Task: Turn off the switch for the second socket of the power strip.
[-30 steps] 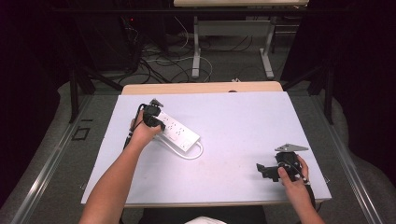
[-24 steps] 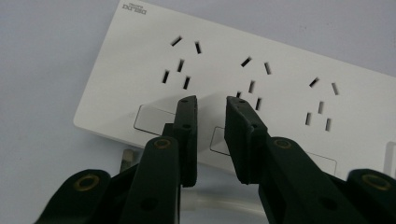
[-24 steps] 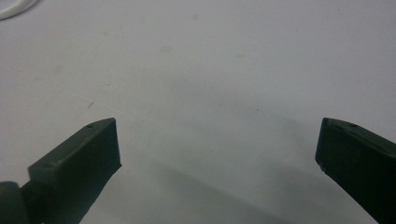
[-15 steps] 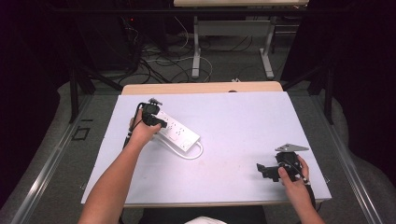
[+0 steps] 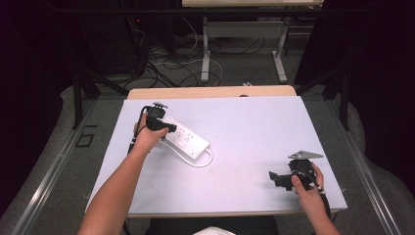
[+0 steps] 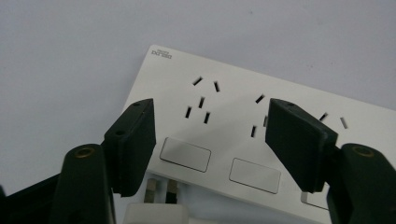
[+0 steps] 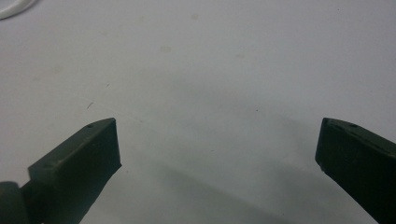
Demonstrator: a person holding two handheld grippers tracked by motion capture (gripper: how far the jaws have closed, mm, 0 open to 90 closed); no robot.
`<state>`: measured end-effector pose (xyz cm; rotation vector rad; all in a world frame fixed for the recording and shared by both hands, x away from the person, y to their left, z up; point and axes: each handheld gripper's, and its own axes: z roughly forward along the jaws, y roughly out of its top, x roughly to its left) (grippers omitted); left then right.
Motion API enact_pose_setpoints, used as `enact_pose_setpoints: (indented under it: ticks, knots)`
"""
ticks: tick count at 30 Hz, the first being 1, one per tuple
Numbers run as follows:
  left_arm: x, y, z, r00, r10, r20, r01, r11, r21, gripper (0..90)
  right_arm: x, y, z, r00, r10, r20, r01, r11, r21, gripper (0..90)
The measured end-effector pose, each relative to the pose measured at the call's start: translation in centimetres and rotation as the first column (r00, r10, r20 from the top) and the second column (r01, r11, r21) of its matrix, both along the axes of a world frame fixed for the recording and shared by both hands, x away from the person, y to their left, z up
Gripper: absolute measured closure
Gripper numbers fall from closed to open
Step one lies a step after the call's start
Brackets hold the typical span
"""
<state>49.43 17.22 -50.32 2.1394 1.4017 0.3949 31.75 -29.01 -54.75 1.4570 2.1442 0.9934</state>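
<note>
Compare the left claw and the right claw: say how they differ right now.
The black left claw hovers over the white plastic power strip, its jaws having just been opening with nothing gripped; the black right claw rests over the bare pale tabletop. The right claw's jaws stand wider apart. Both are open and hand-held.

Claw [image 7: 217, 154]: jaws spread wide, nothing between them
Bench [image 7: 201, 70]: pale, faintly marked, ahead of the claw
White cord [image 7: 11, 8]: curved piece, far ahead, left

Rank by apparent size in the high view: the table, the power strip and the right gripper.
1. table, clearly largest.
2. power strip.
3. right gripper, though it looks close to the strip in size and sits nearer the camera, so the order is unsure.
</note>
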Motion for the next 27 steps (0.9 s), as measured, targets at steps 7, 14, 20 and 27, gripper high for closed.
enact_pose_setpoints:
  ticks: [7,14,20,27]
  knots:
    - [-0.1,0.0,0.6,0.9986,-0.045,0.03,0.045,0.999,-0.005,27.8,0.0,0.0,0.0,1.0,0.0,-0.001,0.0,1.0,0.002,0.0]
    - [-0.4,-0.1,1.6,0.9962,-0.056,0.067,0.056,0.9984,0.005,27.9,0.0,0.0,0.0,1.0,0.0,0.0,0.0,1.0,0.002,0.0]
    - [-0.8,0.2,2.2,0.9959,-0.049,0.076,0.051,0.9983,-0.028,27.5,0.0,0.0,0.0,1.0,0.0,0.0,0.0,1.0,0.003,0.0]
    - [-1.4,0.7,3.1,0.9965,-0.045,0.07,0.049,0.9967,-0.064,16.4,0.0,0.0,0.0,1.0,-0.002,-0.001,0.002,1.0,0.004,0.0]
